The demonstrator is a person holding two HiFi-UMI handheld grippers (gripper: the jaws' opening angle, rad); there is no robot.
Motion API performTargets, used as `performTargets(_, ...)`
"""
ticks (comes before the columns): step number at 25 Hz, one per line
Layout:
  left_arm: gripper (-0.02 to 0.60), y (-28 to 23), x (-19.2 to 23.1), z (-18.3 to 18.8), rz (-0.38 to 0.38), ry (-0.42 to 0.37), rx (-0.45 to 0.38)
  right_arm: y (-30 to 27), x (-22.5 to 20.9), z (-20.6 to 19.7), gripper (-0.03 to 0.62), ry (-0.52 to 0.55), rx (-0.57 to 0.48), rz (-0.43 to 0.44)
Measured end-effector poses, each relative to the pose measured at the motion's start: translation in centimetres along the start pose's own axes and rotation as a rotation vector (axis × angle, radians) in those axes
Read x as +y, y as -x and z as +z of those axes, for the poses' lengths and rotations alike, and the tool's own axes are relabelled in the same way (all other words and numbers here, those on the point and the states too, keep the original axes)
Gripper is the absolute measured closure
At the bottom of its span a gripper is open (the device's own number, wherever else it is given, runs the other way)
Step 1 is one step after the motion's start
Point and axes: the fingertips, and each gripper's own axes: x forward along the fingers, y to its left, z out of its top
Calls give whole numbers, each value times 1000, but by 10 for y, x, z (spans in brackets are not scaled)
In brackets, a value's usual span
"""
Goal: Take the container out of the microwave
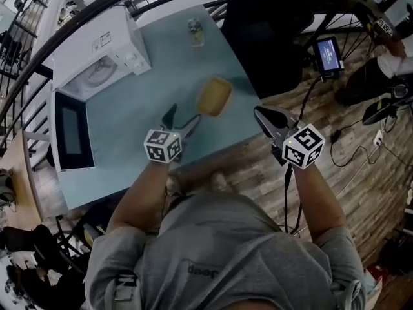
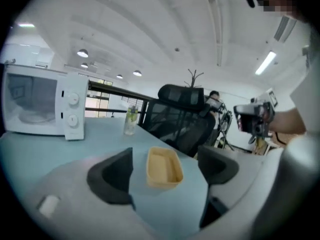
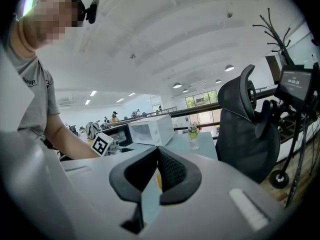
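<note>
Head view: yellow container (image 1: pixel 214 96) sits on the blue table (image 1: pixel 148 102), out of the microwave (image 1: pixel 100 50), door (image 1: pixel 71 133) open. Left gripper (image 1: pixel 182 118) has jaws wide apart w/ nothing btw the pads; container lies just ahead of them. Right gripper (image 1: pixel 266 118), by the table's corner, has jaws closed tip to tip, empty.

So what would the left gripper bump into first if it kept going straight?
Probably the yellow container on the table, straight ahead between the left gripper's open jaws, though depth is hard to judge.
</note>
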Motion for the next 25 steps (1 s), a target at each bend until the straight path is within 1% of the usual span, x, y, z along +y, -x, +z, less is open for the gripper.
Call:
performTargets(3, 213, 31, -2, 37, -16, -27, -89, -10, 11, 5, 588, 2, -2, 17)
performTargets(7, 279, 76, 3, 82, -23, -37, -206, -37, 34, 12, 588, 0, -2, 47)
performTargets(10, 366, 114, 11, 111, -41, -44, -286, -62, 59, 20, 588, 10, -9, 67)
performTargets(12, 460, 144, 21, 127, -55, -32, -336, -78, 78, 29, 588, 16, -14, 72)
performTargets(15, 557, 189, 45, 147, -58, -25, -392, -102, 109, 43, 588, 25, -21, 72)
performTargets(20, 565, 269, 86, 172, -58, -38, -450, -143, 161, 71, 588, 48, -41, 61)
performTargets(25, 565, 346, 124, 186, -48, -70, -490, -186, 214, 95, 589, 72, -58, 66)
